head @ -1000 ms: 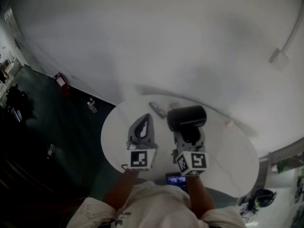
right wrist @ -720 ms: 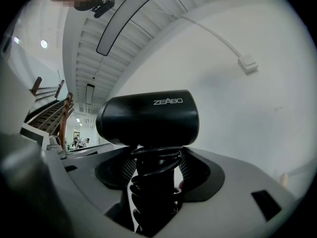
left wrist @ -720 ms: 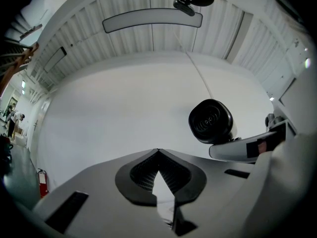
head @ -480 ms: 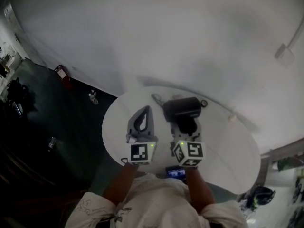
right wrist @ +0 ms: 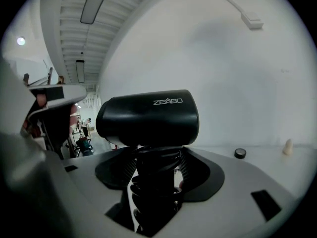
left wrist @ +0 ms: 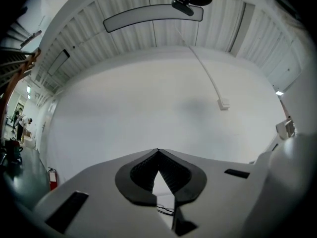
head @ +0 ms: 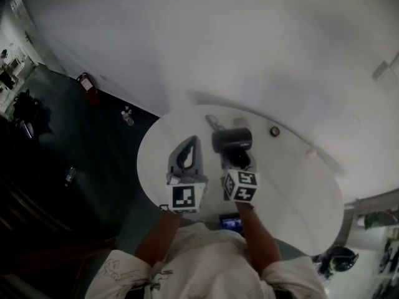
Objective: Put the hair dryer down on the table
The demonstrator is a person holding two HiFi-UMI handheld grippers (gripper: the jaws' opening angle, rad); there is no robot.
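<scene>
- Round white counter (head: 293, 198) in the head view: its rim curves close past the left tool (head: 193, 143) at frame left, with dark floor (head: 75, 167) beyond that edge.
- The widest bare stretch lies right and lower right of the right tool (head: 239, 161), out to the right-hand rim.
- The upper rim is near. Spectacles (head: 212, 122) lie between it and the hair dryer (head: 232, 140), just beside the dryer's upper left.
- A small dark round cap (head: 274, 131) lies right of the dryer, apart from it. A pale piece (head: 310, 153) lies further right, near the rim.
- The hair dryer is over the counter's upper middle, directly above the right tool in the frame. Whether it touches the counter I cannot tell.
- The barrel's long axis runs left-right across the frame, and the handle drops back into the tool. Which end is the nozzle is unclear.
- Right tool: pinching the handle, which looks wrapped in coils.
- Left tool: tips pressed together, nothing in them, just left of the dryer.
</scene>
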